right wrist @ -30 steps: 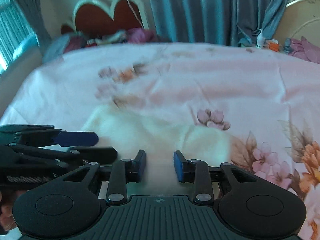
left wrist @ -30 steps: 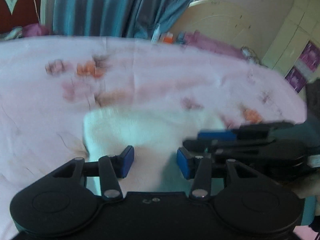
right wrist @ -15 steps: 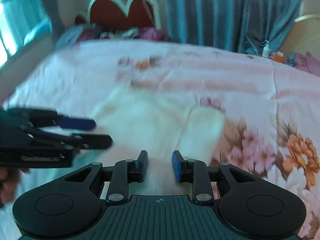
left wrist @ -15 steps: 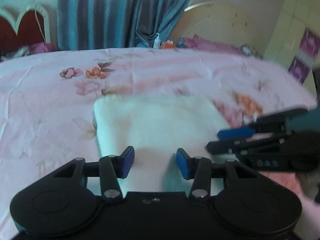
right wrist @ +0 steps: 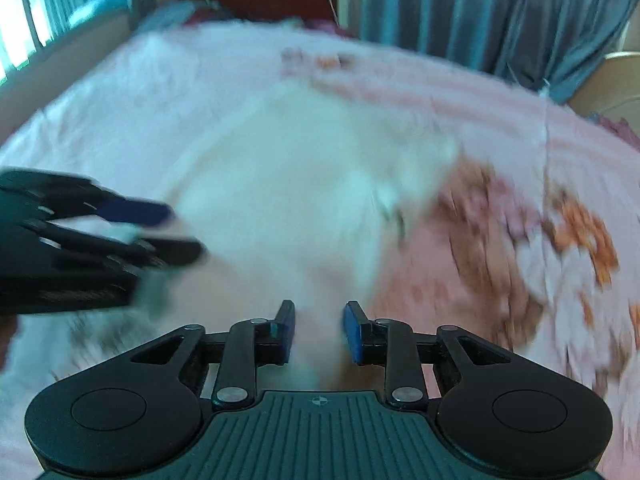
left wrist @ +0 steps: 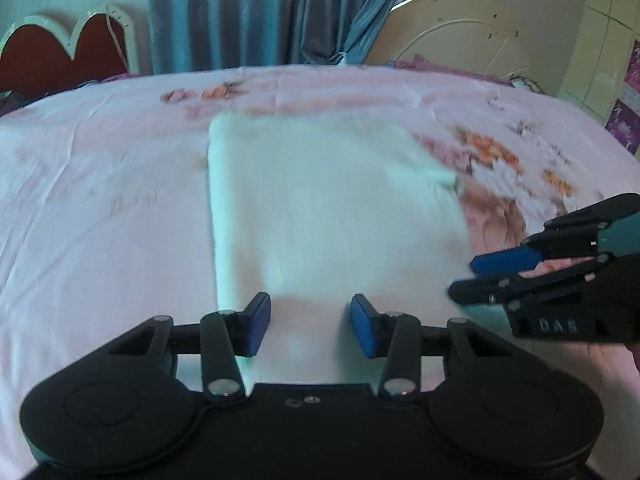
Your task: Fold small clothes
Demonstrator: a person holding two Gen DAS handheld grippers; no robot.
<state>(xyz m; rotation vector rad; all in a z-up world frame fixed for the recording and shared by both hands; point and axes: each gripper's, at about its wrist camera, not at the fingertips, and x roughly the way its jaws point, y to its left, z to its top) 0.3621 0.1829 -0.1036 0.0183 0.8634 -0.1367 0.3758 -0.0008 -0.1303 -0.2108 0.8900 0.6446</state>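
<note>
White garment (left wrist: pixel 320 208) lies on floral bedsheet (left wrist: pixel 100 200).

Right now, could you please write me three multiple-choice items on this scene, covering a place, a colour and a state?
1. The white cloth lies on:
A a bedsheet
B a chair
C the floor

2. The pads of the left hand-held gripper are:
A red
B blue
C green

3. The jaws of the right hand-held gripper stand:
A pressed together
B apart, pads free
C clamped on a bottle

Answers:
1 A, the flowered pink bedsheet surrounds it.
2 B, both pads show blue.
3 B, a gap shows between them.
</note>
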